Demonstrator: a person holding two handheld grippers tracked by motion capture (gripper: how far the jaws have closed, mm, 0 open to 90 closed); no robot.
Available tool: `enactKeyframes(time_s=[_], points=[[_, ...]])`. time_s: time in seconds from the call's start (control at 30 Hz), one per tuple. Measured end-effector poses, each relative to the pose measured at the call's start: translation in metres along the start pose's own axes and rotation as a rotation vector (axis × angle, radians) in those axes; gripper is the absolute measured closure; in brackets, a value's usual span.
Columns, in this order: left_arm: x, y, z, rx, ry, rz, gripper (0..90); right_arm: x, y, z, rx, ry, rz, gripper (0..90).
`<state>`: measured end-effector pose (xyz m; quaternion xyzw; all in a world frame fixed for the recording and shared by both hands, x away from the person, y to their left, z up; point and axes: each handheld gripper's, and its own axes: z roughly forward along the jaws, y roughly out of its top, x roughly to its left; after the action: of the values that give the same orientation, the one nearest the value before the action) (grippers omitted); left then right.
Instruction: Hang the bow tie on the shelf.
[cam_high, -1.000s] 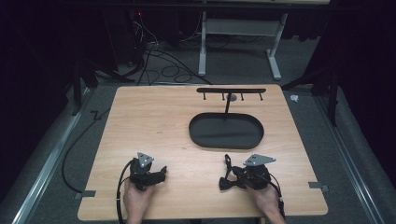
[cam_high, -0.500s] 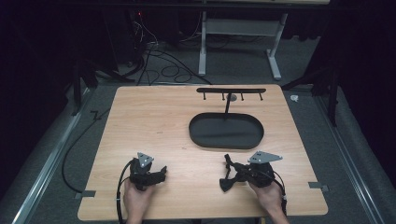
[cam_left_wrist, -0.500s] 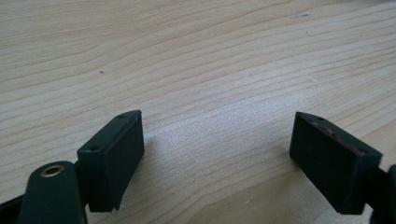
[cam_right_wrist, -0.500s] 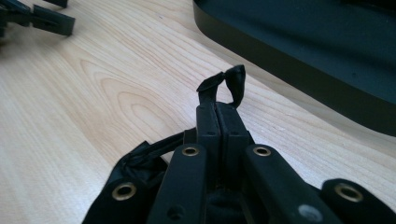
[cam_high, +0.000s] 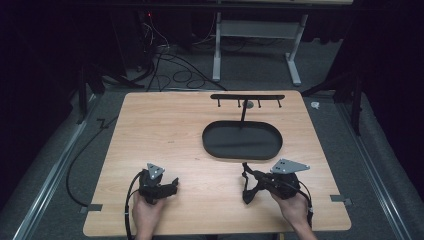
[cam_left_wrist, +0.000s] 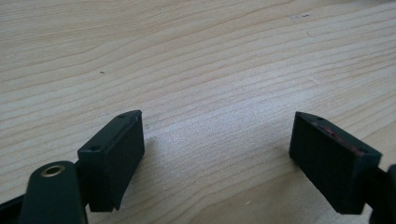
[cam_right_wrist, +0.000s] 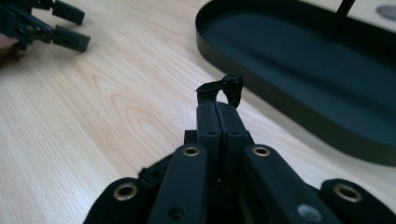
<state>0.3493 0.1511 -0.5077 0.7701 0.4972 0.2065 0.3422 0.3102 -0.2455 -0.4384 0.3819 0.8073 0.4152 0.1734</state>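
Resting your left gripper (cam_high: 172, 184) on the near left of the wooden table (cam_high: 165, 130) with its jaws spread wide and empty, you are pinching a small black clip (cam_right_wrist: 220, 89) in your right gripper (cam_high: 246, 186), fully closed, just near of the black oval tray (cam_high: 242, 141).

My light wood table (cam_high: 165, 130) sits on grey carpet (cam_high: 70, 150) in a dark room. At 12 o'clock, a white-framed desk with 2 legs (cam_high: 295, 50). At 11, black cables (cam_high: 170, 65) tangled on the floor and 1 small red light (cam_high: 148, 14). Metal floor rails at 9 (cam_high: 47, 185) and at 3 (cam_high: 382, 175). Grey tape tabs (cam_high: 340, 200) at the table's near corners.
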Motion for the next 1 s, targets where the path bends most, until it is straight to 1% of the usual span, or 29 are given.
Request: enactKeyframes(time_s=[0.03, 0.07, 0.23, 0.33, 0.5, 0.73, 1.0], points=[[0.000, 0.000, 0.000, 0.000, 0.000, 0.000, 18.5, -0.001, 0.004, -0.004, -0.019, -0.002, -0.002, 90.0], [0.000, 0.000, 0.000, 0.000, 0.000, 0.001, 18.5, -0.001, 0.005, -0.004, -0.025, -0.002, -0.004, 90.0], [0.000, 0.000, 0.000, 0.000, -0.001, 0.000, 18.5, -0.002, 0.012, -0.007, -0.037, -0.008, -0.019, 90.0], [0.000, 0.000, 0.000, 0.002, -0.002, 0.002, 18.5, -0.003, 0.015, -0.009, -0.039, -0.008, -0.020, 90.0], [0.000, 0.000, 0.000, 0.002, -0.002, 0.002, 18.5, -0.004, 0.021, -0.011, -0.032, -0.013, -0.043, 90.0], [0.000, 0.000, 0.000, 0.002, -0.002, 0.002, 18.5, -0.012, 0.027, -0.016, -0.052, -0.020, -0.036, 90.0], [0.000, 0.000, 0.000, 0.002, -0.002, 0.002, 18.5, -0.015, 0.036, -0.017, -0.056, -0.019, -0.042, 90.0]])
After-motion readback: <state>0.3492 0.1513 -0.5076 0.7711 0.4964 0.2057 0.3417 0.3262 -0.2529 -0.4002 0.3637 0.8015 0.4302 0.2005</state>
